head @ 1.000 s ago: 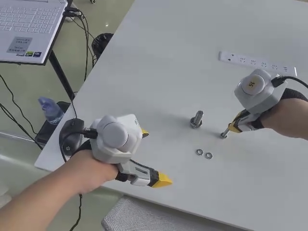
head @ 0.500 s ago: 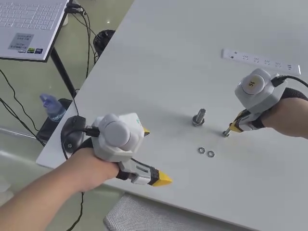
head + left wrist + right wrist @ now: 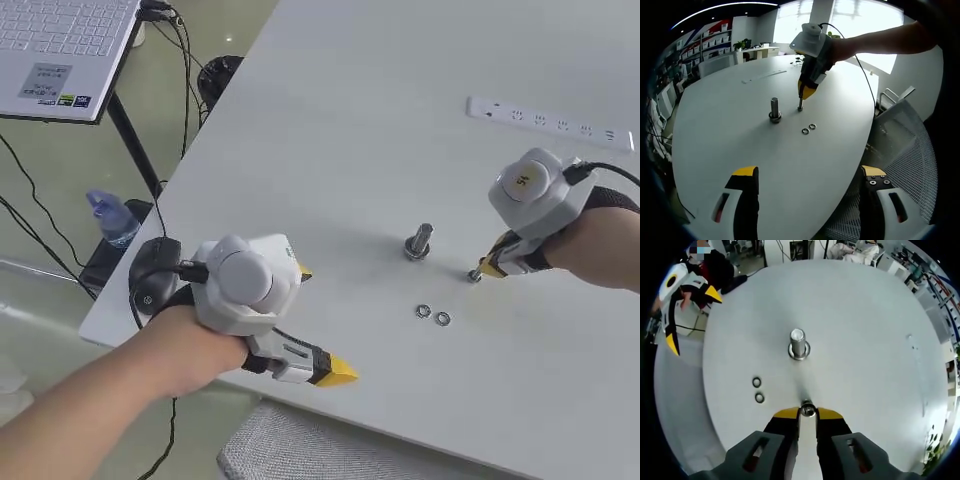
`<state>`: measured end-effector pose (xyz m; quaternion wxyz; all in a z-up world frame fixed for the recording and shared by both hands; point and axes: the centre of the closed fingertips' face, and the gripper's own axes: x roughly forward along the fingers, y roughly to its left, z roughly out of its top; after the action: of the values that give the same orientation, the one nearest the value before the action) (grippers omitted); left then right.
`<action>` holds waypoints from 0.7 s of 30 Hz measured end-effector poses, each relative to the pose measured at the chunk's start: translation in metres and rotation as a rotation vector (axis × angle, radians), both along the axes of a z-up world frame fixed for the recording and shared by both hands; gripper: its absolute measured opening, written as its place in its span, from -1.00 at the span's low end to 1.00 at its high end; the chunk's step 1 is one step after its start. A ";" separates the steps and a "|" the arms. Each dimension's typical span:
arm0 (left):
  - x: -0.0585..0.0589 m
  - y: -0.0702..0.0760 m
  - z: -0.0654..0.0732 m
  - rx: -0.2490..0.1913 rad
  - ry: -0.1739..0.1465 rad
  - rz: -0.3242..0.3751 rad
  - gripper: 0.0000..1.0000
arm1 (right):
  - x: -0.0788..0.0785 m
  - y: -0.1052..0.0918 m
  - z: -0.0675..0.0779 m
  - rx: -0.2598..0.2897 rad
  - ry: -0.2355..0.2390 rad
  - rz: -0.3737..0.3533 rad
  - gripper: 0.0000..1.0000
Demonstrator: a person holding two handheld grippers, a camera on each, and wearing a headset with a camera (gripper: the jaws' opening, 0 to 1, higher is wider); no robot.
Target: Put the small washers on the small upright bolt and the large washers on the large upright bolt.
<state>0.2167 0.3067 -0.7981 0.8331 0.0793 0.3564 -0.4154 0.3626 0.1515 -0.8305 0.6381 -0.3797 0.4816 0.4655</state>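
The right hand-held gripper [image 3: 808,412] is almost closed. Its two yellow tips pinch the small bolt [image 3: 807,409], which stands up on the white bench [image 3: 330,130]. In the right gripper view, the large bolt [image 3: 798,345] stands at 12 o'clock from the small bolt, apart from it. In the head view, two small washers [image 3: 424,311] lie flat on the bench side by side, at about 6 o'clock from the large bolt. The left hand-held gripper [image 3: 809,172] is wide open and holds nothing. It hangs over the near edge of the bench.
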 end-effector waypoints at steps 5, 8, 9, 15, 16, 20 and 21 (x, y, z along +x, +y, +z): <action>0.002 0.003 -0.001 0.001 0.003 0.004 0.64 | -0.001 -0.001 -0.007 -0.007 0.008 0.003 -0.75; 0.002 0.003 -0.001 0.002 0.004 0.005 0.64 | -0.001 -0.002 -0.010 -0.014 0.010 0.015 -0.75; 0.003 0.004 0.000 0.001 0.002 0.005 0.64 | -0.001 -0.001 -0.011 -0.014 0.010 0.015 -0.75; 0.004 0.004 -0.001 0.001 0.002 0.004 0.64 | 0.000 -0.003 -0.019 -0.020 0.011 0.015 -0.75; 0.004 0.005 -0.001 0.002 0.003 0.004 0.64 | 0.000 -0.003 -0.022 -0.022 0.011 0.017 -0.75; 0.003 0.006 -0.002 0.007 0.006 0.003 0.64 | 0.001 -0.004 -0.025 -0.027 0.012 0.015 -0.75; 0.003 0.007 -0.002 0.008 0.007 0.004 0.64 | 0.001 -0.005 -0.026 -0.027 0.013 0.013 -0.75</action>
<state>0.2200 0.3137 -0.8003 0.8323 0.0804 0.3612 -0.4127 0.3633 0.1468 -0.8567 0.6269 -0.3880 0.4895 0.4656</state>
